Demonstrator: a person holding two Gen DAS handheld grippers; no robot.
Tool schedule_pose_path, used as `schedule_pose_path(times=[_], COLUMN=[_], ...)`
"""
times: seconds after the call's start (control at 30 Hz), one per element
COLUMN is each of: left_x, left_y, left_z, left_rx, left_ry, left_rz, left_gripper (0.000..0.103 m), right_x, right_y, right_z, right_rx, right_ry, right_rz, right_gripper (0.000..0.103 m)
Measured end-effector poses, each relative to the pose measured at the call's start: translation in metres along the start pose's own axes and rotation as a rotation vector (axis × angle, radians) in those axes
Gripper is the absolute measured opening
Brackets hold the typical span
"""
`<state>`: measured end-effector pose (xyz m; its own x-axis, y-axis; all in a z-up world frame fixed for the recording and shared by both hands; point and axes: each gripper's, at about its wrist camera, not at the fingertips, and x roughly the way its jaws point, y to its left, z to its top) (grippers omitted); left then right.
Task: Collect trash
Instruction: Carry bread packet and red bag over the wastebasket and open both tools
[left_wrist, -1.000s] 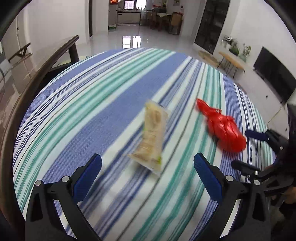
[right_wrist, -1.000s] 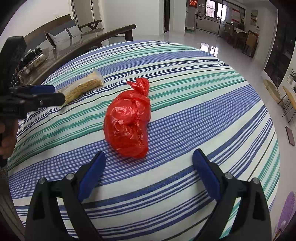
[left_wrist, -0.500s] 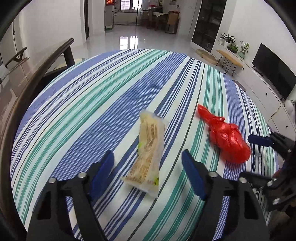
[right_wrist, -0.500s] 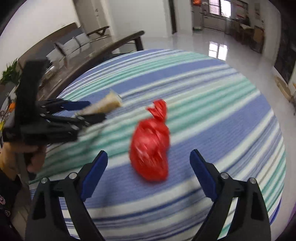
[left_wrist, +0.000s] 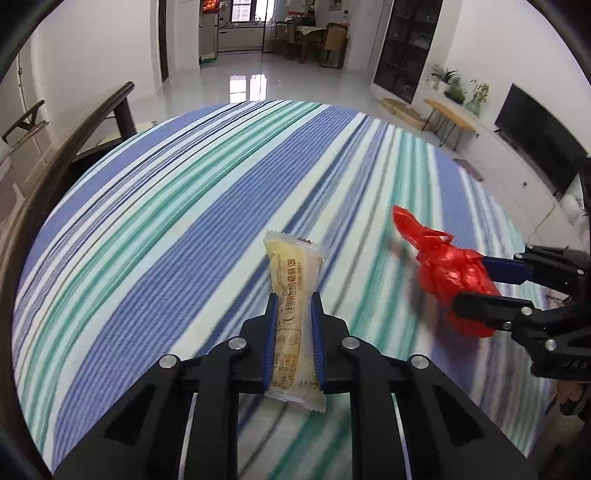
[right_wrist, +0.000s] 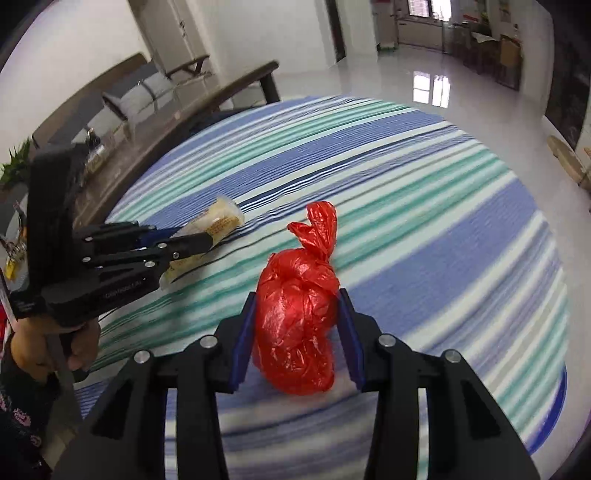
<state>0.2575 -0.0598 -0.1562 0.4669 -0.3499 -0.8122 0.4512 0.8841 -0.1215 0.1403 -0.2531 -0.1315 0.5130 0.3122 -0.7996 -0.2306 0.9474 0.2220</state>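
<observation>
My left gripper (left_wrist: 294, 306) is shut on a yellow snack wrapper (left_wrist: 295, 291), its far end sticking out past the fingertips over the striped tablecloth (left_wrist: 177, 229). My right gripper (right_wrist: 295, 302) is shut on a knotted red plastic bag (right_wrist: 295, 325), the knot pointing away. The right gripper and red bag (left_wrist: 448, 273) show at the right of the left wrist view. The left gripper (right_wrist: 184, 240) and wrapper (right_wrist: 218, 221) show at the left of the right wrist view.
The table wears a blue, green and white striped cloth (right_wrist: 443, 229). A dark wooden chair back (left_wrist: 55, 173) curves along the left edge. A sofa (right_wrist: 122, 99) and glossy floor (left_wrist: 251, 79) lie beyond.
Both grippers moved forward and closed: the left on the snack wrapper, the right on the red bag. Both were open and short of the items before.
</observation>
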Motion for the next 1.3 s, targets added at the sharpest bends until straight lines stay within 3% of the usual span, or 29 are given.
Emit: schedule_pose_path(times=[0.17, 0.27, 0.4, 0.53, 0.6, 0.73, 0.83, 1.0, 1.17, 1.2, 1.27, 1.3], left_x=[-0.008, -0.008, -0.011, -0.008, -0.003, 0.018, 0.054, 0.128, 0.18, 0.191, 0.204, 0.211], left_y=[-0.033, -0.072, -0.15, -0.237, -0.289, -0.375, -0.427, -0.475, -0.496, -0.5, -0.498, -0.496], left_z=[-0.007, -0.017, -0.023, -0.02, -0.016, -0.013, -0.013, -0.015, -0.016, -0.017, -0.016, -0.015], left_rx=[0.009, 0.059, 0.161, 0.208, 0.262, 0.362, 0.409, 0.37, 0.342, 0.338, 0.332, 0.328], left_ry=[0.003, 0.03, 0.04, 0.059, 0.068, 0.095, 0.116, 0.174, 0.204, 0.208, 0.212, 0.206], left_rz=[-0.144, -0.207, -0.28, -0.406, -0.432, -0.445, -0.408, -0.377, -0.347, -0.341, -0.344, -0.335], left_gripper=[0.015, 0.015, 0.015, 0.015, 0.015, 0.015, 0.015, 0.016, 0.016, 0.017, 0.017, 0.025], right_x=[-0.058, -0.109, -0.157, -0.183, -0.188, -0.179, -0.165, -0.132, -0.108, -0.106, -0.099, -0.095], right_y=[-0.056, -0.113, -0.192, -0.269, -0.298, -0.343, -0.371, -0.416, -0.443, -0.449, -0.459, -0.46], right_z=[-0.04, -0.077, -0.124, -0.154, -0.165, -0.174, -0.182, -0.196, -0.203, -0.206, -0.209, -0.209], right_rx=[0.131, 0.236, 0.362, 0.489, 0.524, 0.563, 0.594, 0.668, 0.7, 0.699, 0.705, 0.713], right_ry=[-0.062, -0.103, -0.107, -0.119, -0.124, -0.11, -0.099, -0.067, -0.042, -0.037, -0.034, -0.031], right_rz=[-0.016, -0.076, -0.201, -0.262, -0.274, -0.286, -0.278, -0.237, -0.203, -0.203, -0.217, -0.219], right_gripper=[0.041, 0.041, 0.041, 0.041, 0.041, 0.041, 0.041, 0.041, 0.043, 0.045, 0.061, 0.074])
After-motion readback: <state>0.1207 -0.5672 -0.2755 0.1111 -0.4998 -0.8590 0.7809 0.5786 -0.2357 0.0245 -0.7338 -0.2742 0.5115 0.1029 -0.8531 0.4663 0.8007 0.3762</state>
